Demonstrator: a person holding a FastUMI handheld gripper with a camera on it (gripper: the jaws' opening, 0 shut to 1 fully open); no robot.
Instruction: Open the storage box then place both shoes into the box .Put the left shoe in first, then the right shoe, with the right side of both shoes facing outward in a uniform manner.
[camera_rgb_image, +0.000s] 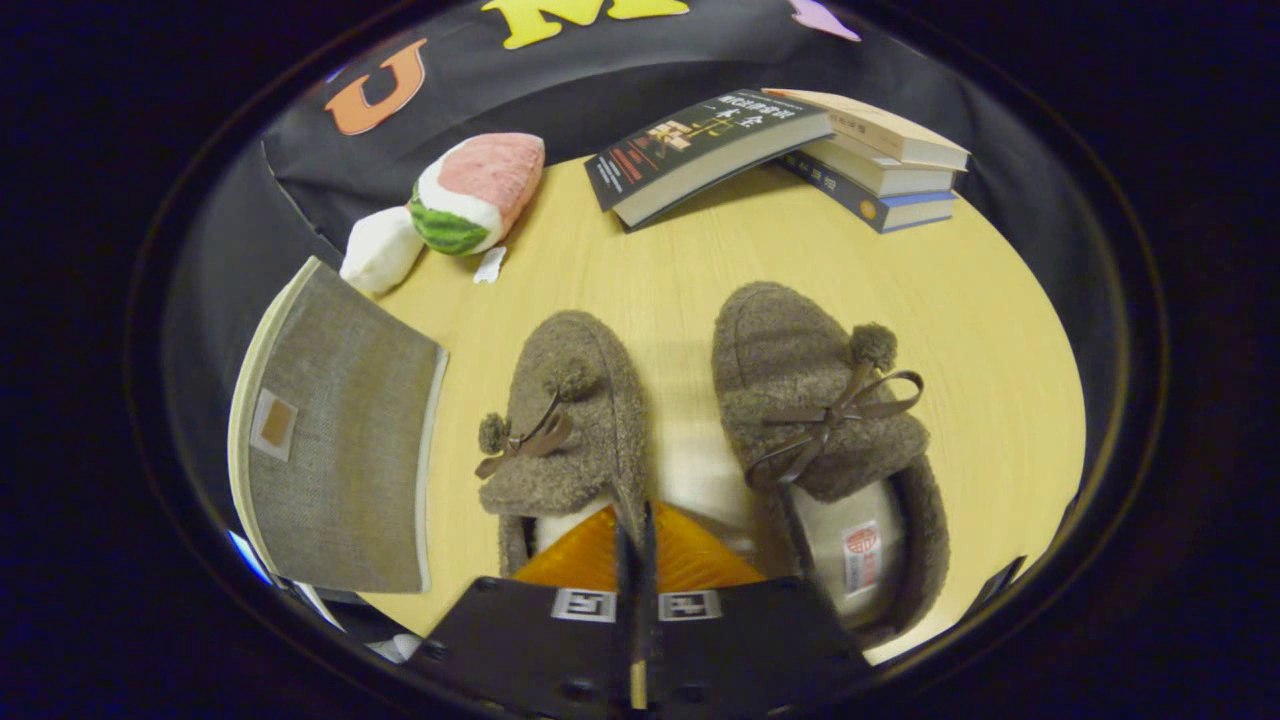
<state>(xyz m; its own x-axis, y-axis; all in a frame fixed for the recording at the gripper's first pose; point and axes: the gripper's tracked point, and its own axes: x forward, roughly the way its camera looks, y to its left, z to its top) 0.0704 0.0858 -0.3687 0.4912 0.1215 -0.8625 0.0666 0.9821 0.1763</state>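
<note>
Two fingers (636, 535) pinch the left shoe's (565, 420) side wall, hiding its heel.

A staged booth got up like a home corner: black cloth wall (600, 90) behind a pale wooden table (680, 270). At upper right, 4 books (790, 150) in a loose pile; upper left, a plush watermelon toy (470, 195); in the middle, 2 fuzzy brown slippers (700, 420); at left, a fabric storage box (335, 450).
</note>
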